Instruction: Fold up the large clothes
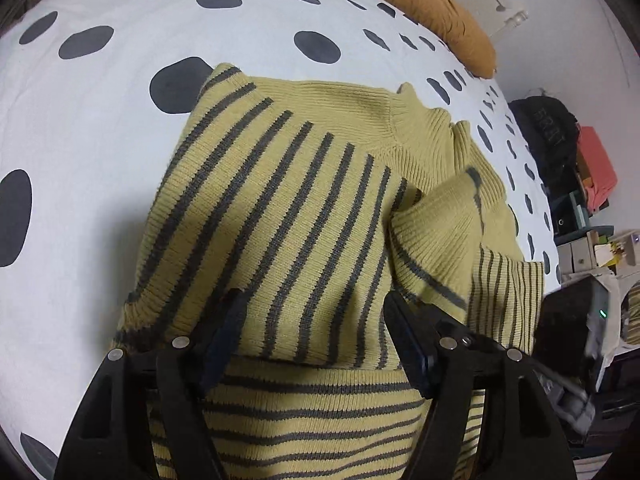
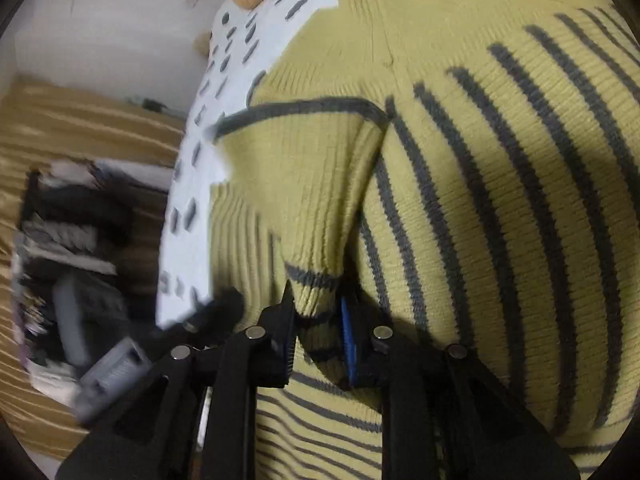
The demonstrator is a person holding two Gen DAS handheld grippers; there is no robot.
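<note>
A yellow-green knit sweater with dark grey stripes (image 1: 288,208) lies partly folded on a white bedsheet with dark spots (image 1: 100,128). My left gripper (image 1: 316,320) is open, its black fingers (image 1: 224,332) spread just above the sweater's folded near edge. A sleeve cuff (image 1: 436,232) lies bunched at the right. In the right wrist view the sweater (image 2: 500,200) fills the frame. My right gripper (image 2: 318,320) is shut on the striped sleeve cuff (image 2: 316,280), which rises between the fingers.
A mustard-brown pillow (image 1: 436,4) lies at the far bed edge. Beyond the bed's right side stand a black bag (image 1: 548,128), a pink box (image 1: 596,168) and cluttered shelves. The right wrist view shows wooden flooring (image 2: 80,120) and clutter left of the bed.
</note>
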